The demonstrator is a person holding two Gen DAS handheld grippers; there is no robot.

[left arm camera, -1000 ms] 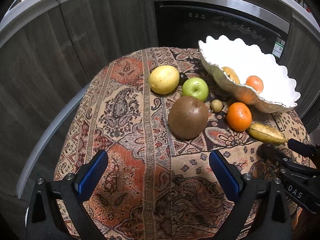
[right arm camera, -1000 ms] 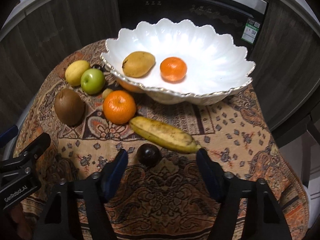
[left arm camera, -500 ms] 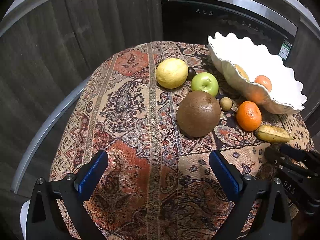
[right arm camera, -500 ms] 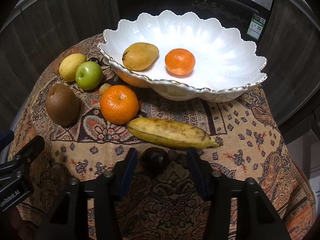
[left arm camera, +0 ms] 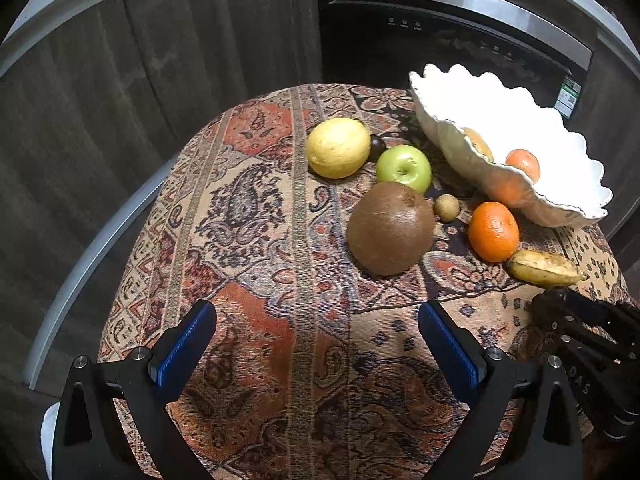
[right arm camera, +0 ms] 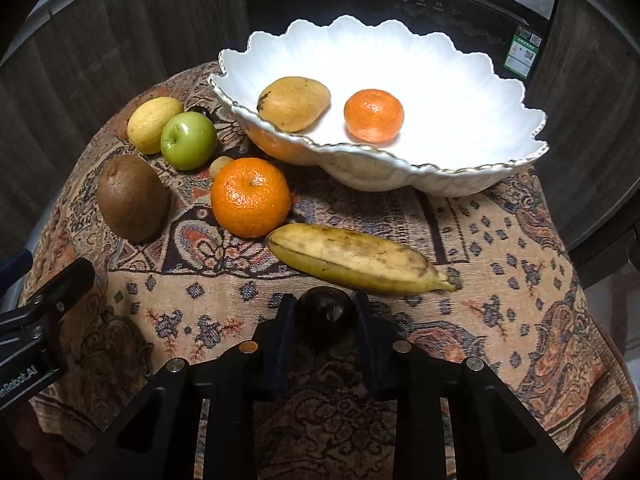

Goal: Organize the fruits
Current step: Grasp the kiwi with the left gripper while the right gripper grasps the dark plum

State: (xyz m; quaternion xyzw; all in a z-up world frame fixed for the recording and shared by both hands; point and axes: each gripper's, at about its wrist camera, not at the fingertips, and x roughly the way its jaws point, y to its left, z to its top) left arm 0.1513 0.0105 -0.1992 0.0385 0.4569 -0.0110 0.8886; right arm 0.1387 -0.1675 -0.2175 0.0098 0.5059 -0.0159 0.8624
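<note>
The right gripper is closing its fingers on a small dark plum, one pad pressing each side, with the fruit sitting low on the patterned cloth. The grip looks to be near the fingertips, so I think the round, glossy plum could squirt forward out of the pads if the squeeze is uneven, and it might bruise if the squeeze is too hard.

Just beyond the plum, nearly touching it, a banana is lying across the way. A lift that tips forward would likely nudge it, and it could slide against the orange beside it. Past those, the white bowl is standing with a mango and a tangerine already inside. Its scalloped rim is rising high on the near side, and a carry that stays too low could be knocking the plum or a finger against that edge. Dropping the plum from height could send it rolling into the fruit already there.

The left gripper is hanging wide open over bare cloth, holding nothing, with a kiwi, apple and lemon ahead of it. It is sitting close to the right tool, so a sideways swing might be risking a clash.
</note>
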